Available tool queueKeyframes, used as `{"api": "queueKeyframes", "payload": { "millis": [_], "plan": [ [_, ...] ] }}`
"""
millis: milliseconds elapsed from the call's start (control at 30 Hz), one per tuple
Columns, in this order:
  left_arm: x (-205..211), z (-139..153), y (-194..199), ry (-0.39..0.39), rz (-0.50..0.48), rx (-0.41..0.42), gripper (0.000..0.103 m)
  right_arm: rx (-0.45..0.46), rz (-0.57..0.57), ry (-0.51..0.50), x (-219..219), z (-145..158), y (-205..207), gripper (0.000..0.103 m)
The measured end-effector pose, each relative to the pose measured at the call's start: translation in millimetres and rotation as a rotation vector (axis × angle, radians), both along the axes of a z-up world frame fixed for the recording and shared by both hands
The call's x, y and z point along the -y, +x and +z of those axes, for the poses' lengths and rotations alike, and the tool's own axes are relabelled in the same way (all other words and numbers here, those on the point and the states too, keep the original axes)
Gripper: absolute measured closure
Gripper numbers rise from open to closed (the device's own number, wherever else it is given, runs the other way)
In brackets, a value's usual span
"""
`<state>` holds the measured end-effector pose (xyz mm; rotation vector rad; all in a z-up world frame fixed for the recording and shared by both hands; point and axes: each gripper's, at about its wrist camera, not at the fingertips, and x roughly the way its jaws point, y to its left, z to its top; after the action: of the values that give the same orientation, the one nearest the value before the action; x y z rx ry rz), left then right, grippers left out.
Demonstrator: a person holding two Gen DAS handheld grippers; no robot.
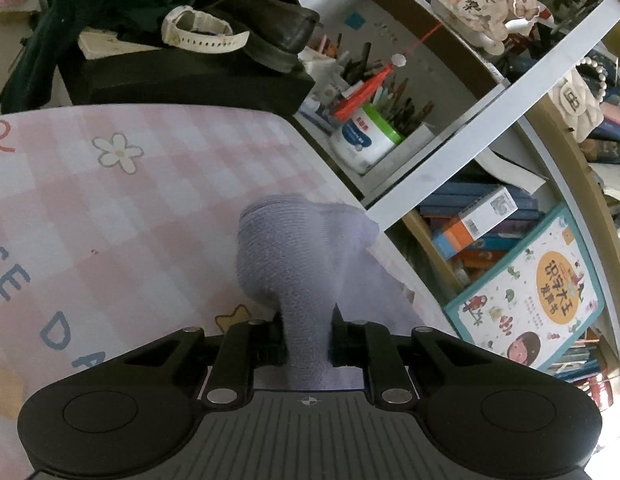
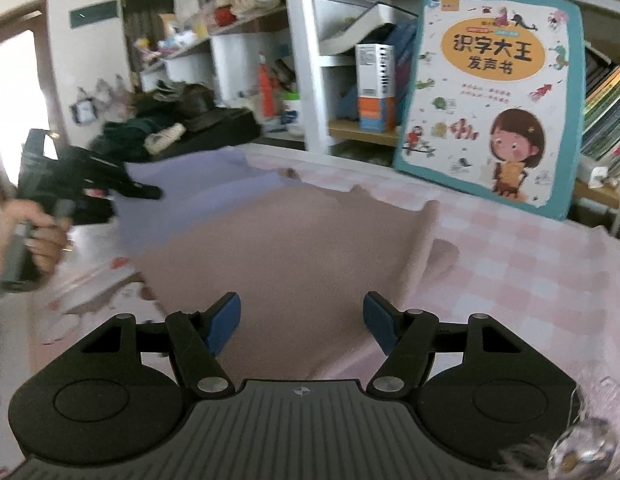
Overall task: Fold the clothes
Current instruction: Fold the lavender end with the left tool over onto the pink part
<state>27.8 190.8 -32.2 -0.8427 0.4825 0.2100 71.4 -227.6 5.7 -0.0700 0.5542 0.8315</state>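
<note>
Right wrist view shows the table point(image 2: 529, 280) under a pink checked cloth, with bookshelves point(image 2: 310, 60) behind it and a large children's picture book point(image 2: 489, 100) leaning upright at the table's far edge. A garment point(image 2: 302, 248) lies spread on the table, dusty pink across its middle and lavender toward its far left corner. The left tool point(image 2: 150, 192) is clenched on that lavender corner and holds it raised off the cloth; a hand point(image 2: 38, 236) grips its handle. The right tool point(image 2: 302, 320) hangs released above the near part of the garment, its blue pads point(image 2: 226, 324) standing apart with nothing pinched between them.

Left wrist view shows the left tool point(image 1: 308, 340) up close, its jaws pressed together on a bunched fold of the lavender knit point(image 1: 294, 248). Beyond the table's far edge lie a black shoe point(image 1: 282, 28), a white watch point(image 1: 202, 32) and a white jar with a green lid point(image 1: 365, 140).
</note>
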Motion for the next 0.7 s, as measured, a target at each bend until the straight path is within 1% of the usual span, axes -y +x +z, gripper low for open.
{"api": "queueKeyframes", "payload": {
  "millis": [100, 233, 367, 467, 600, 700],
  "plan": [
    [0.4, 0.5, -0.5, 0.003, -0.001, -0.002, 0.087, -0.007, 0.010, 0.013, 2.8, 3.3, -2.3, 0.037],
    [2.6, 5.3, -0.9, 0.021, -0.005, 0.000, 0.087, -0.020, -0.025, -0.030, -0.6, -1.3, -0.3, 0.038],
    [5.1, 10.0, -3.8, 0.040, -0.011, 0.010, 0.087, -0.011, -0.038, -0.051, -1.5, -2.7, -0.2, 0.038],
    [6.4, 13.0, -6.8, 0.046, -0.017, 0.030, 0.087, -0.012, -0.037, -0.086, -4.4, -7.9, 1.1, 0.038],
    [12.8, 23.3, -11.1, 0.084, -0.039, 0.065, 0.088, -0.037, -0.038, -0.075, -2.7, -11.0, 4.7, 0.037],
    [20.6, 36.3, -15.3, 0.115, -0.064, 0.104, 0.088, -0.051, -0.042, -0.068, -1.6, -12.5, 7.4, 0.037]
  ]
}}
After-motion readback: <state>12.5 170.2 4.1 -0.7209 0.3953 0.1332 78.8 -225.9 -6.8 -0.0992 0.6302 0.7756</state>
